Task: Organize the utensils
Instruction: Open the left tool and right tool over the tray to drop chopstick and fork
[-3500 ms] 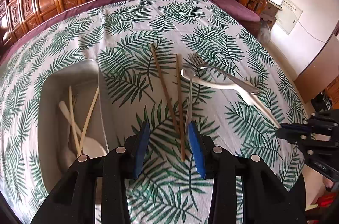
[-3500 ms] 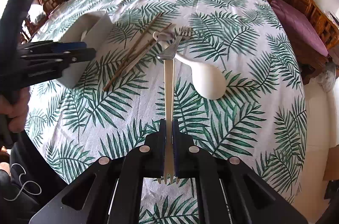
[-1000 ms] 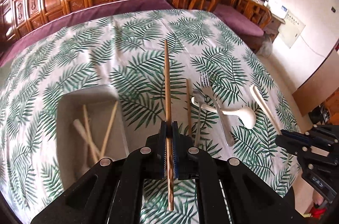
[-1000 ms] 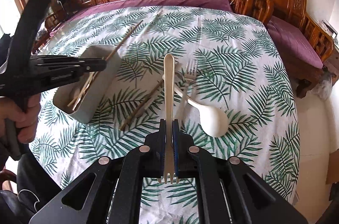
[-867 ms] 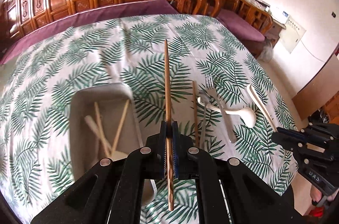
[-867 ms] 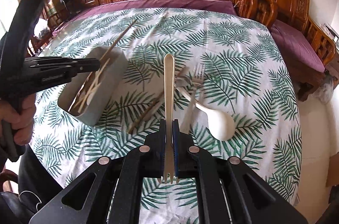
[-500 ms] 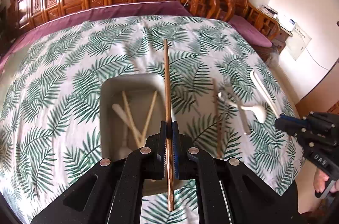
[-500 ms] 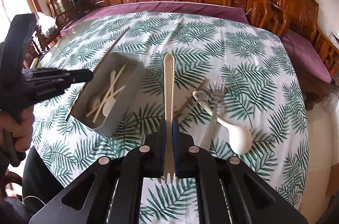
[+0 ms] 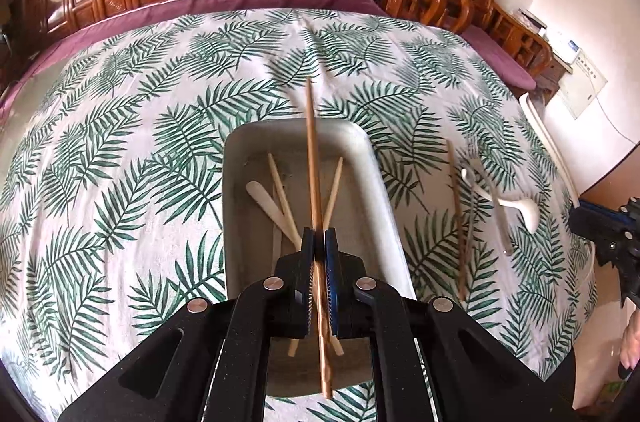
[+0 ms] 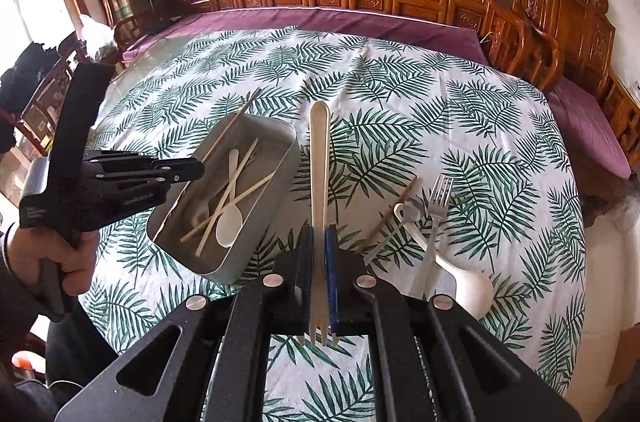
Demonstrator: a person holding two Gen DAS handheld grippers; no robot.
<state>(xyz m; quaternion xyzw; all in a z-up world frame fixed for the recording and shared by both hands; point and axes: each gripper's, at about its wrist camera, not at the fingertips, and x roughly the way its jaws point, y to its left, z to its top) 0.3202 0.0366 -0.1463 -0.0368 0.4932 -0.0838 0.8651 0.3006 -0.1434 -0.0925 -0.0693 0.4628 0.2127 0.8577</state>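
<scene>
My left gripper (image 9: 319, 242) is shut on a brown wooden chopstick (image 9: 313, 158) and holds it lengthwise above the grey tray (image 9: 376, 166). The tray holds pale chopsticks (image 9: 280, 190) and a white spoon (image 9: 260, 194). My right gripper (image 10: 320, 242) is shut on a cream plastic fork (image 10: 319, 158), its tines toward the camera, above the cloth right of the tray (image 10: 280, 134). The left gripper (image 10: 192, 170) also shows in the right wrist view. A second brown chopstick (image 9: 454, 206), a metal fork (image 10: 438, 206), a metal spoon (image 10: 400, 222) and a white ladle spoon (image 10: 468, 282) lie on the cloth.
The round table carries a palm-leaf cloth (image 9: 120, 142) over a purple cover (image 10: 360, 18). Carved wooden chairs (image 10: 540, 34) ring the far side and right. The right gripper (image 9: 608, 226) shows at the right edge of the left wrist view.
My left gripper has moved left with the brown chopstick until it sits over the tray. My right gripper has moved left with the cream fork, closer to the tray.
</scene>
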